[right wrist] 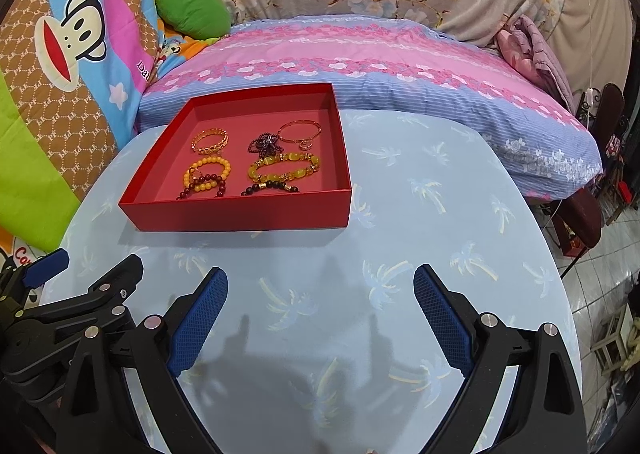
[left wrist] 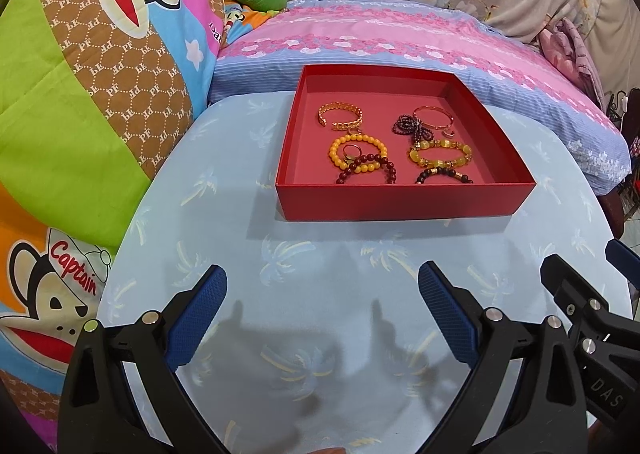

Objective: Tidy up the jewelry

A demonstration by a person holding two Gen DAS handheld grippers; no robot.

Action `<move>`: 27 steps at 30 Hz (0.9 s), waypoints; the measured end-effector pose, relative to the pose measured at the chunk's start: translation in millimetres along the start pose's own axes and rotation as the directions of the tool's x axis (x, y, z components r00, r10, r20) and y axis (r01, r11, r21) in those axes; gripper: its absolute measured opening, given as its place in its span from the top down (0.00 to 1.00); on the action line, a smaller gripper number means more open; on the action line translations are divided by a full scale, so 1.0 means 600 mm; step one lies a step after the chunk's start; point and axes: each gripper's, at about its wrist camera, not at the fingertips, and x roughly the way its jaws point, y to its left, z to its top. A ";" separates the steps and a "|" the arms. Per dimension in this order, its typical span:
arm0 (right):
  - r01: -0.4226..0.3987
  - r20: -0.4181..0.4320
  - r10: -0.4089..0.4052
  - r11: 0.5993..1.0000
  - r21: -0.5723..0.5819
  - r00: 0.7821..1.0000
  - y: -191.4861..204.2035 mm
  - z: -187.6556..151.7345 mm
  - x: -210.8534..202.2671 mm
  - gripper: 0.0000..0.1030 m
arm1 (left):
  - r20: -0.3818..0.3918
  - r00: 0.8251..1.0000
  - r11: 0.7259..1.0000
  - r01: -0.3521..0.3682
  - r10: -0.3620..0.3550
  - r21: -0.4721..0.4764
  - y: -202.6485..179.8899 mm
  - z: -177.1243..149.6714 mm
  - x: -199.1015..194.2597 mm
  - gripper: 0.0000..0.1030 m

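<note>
A red box sits at the far side of the round table. It holds several bracelets: a gold chain cuff, a yellow bead bracelet, a dark red bead bracelet, a purple bead string, a thin gold bangle, a yellow stone bracelet and a black bead bracelet. My left gripper is open and empty, in front of the box. My right gripper is open and empty, to the right of the left one.
The table has a light blue cloth with palm prints. A pink and blue pillow lies behind the box. A cartoon monkey blanket rises at the left. A green cushion lies at the back.
</note>
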 end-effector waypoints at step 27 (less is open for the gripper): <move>0.001 -0.012 -0.001 1.000 -0.005 1.000 0.008 -0.008 0.006 0.12 | -0.012 0.999 0.999 -0.041 0.041 0.004 0.005 -0.002 0.005 0.10</move>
